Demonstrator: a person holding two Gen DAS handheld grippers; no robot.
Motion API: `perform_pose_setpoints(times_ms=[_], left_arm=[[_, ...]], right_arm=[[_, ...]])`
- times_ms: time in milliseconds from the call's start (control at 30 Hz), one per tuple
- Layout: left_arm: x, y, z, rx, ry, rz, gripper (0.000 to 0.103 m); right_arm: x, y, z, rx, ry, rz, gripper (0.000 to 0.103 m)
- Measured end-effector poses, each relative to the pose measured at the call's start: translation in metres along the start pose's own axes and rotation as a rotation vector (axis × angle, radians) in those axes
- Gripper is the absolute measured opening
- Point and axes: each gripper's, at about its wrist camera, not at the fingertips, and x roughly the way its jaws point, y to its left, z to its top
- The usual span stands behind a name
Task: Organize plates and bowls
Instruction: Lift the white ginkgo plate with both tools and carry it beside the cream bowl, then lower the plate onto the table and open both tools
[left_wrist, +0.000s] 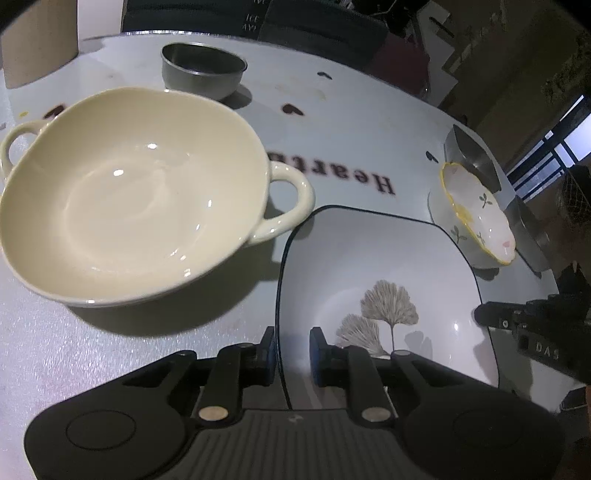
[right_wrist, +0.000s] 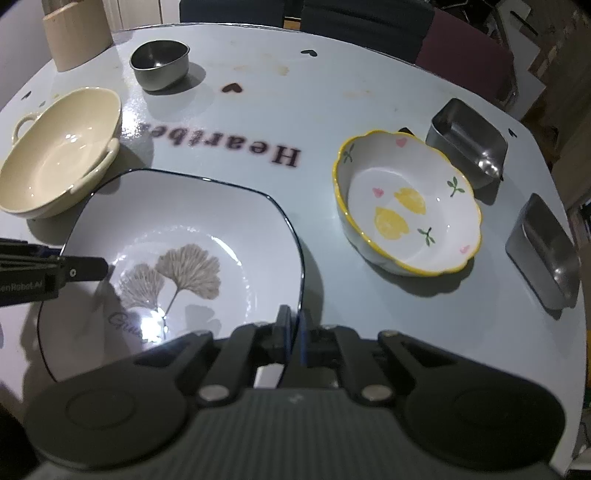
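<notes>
Right gripper (right_wrist: 291, 332): clamped on square plate (right_wrist: 177, 229) rim.
Left gripper (left_wrist: 291, 350): parted, straddling plate's opposite rim.
Cream bowl (left_wrist: 129, 192): touching plate's corner.
Lemon bowl (right_wrist: 406, 203): beside plate.

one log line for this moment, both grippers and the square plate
left gripper: open, straddling square plate left rim | right gripper: shut on right rim | plate: on table

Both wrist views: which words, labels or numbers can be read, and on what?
"Hearte", upside down, rest hidden or blurred: table.
"Gin", script, rest under glare: square plate.
"DAS": right gripper.
"enRobot.AI", start cut off: left gripper.
Background lettering: too blurred.
</notes>
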Motion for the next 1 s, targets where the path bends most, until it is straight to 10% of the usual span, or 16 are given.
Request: perform_pose_setpoints(times_ms=[300,1000], left_arm=[[-0.013,0.006,-0.002,0.002,0.035,-0.002,0.015],[-0.013,-0.004,-0.001,0.072,0.021,0.033,0.012]], right_arm=[[0.010,-0.028,-0.003,0.118,0.041,0.147,0.011],[0.013,-0.034,-0.008,0.142,0.046,0.182,0.012]])
